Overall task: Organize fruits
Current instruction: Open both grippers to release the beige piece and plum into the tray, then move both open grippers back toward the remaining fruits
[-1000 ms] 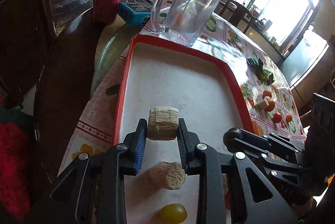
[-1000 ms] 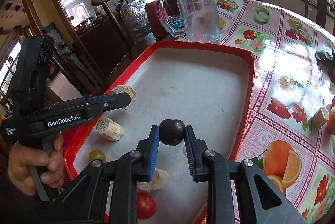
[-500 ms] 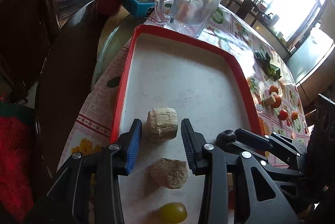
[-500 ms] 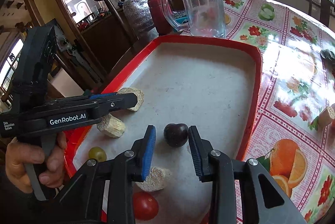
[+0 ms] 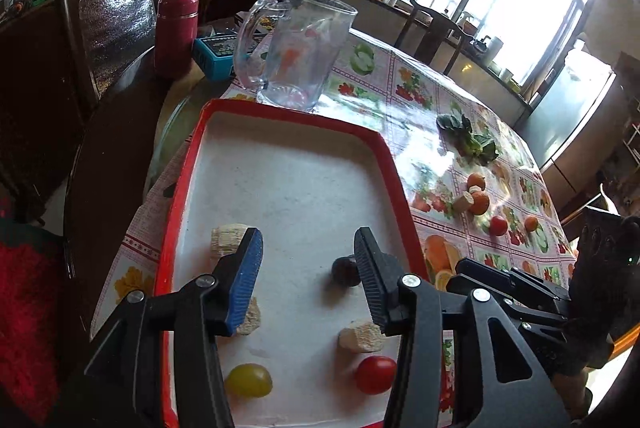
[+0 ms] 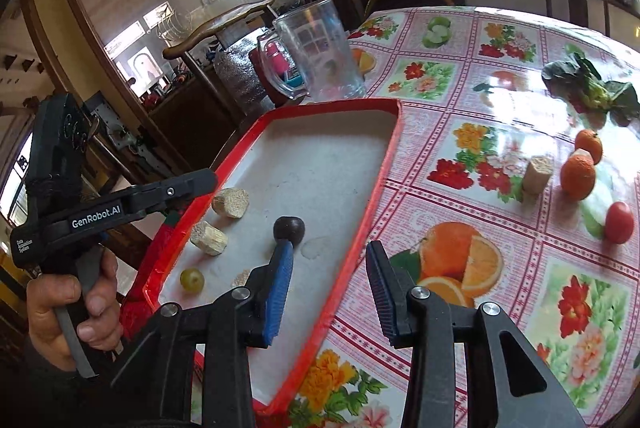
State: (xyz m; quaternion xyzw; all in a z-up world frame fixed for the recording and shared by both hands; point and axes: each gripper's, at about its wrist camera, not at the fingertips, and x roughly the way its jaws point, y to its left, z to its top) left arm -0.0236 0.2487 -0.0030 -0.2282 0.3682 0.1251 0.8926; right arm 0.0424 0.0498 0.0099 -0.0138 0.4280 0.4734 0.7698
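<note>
A red-rimmed white tray (image 5: 182, 187) (image 6: 384, 163) holds a dark plum (image 5: 345, 271) (image 6: 289, 228), several tan corn pieces (image 5: 226, 240) (image 6: 230, 201), a yellow-green grape (image 5: 248, 380) (image 6: 192, 280) and a red tomato (image 5: 375, 374). My left gripper (image 5: 308, 276) is open and empty above the tray's near half. My right gripper (image 6: 328, 288) is open and empty over the tray's right rim. On the tablecloth lie two oranges (image 6: 577, 175), a corn piece (image 6: 537, 174) and a red tomato (image 6: 619, 222).
A clear glass mug (image 5: 298, 49) (image 6: 316, 51) stands behind the tray, beside a red flask (image 5: 176, 29) and a blue box (image 5: 214, 53). Green leaves (image 6: 592, 87) lie at the far right. A wooden chair (image 5: 100, 7) stands left of the table.
Both grippers opened and pulled back. The left let go of a corn piece, the right let go of the plum; both now rest on the tray. The right gripper swung to the right.
</note>
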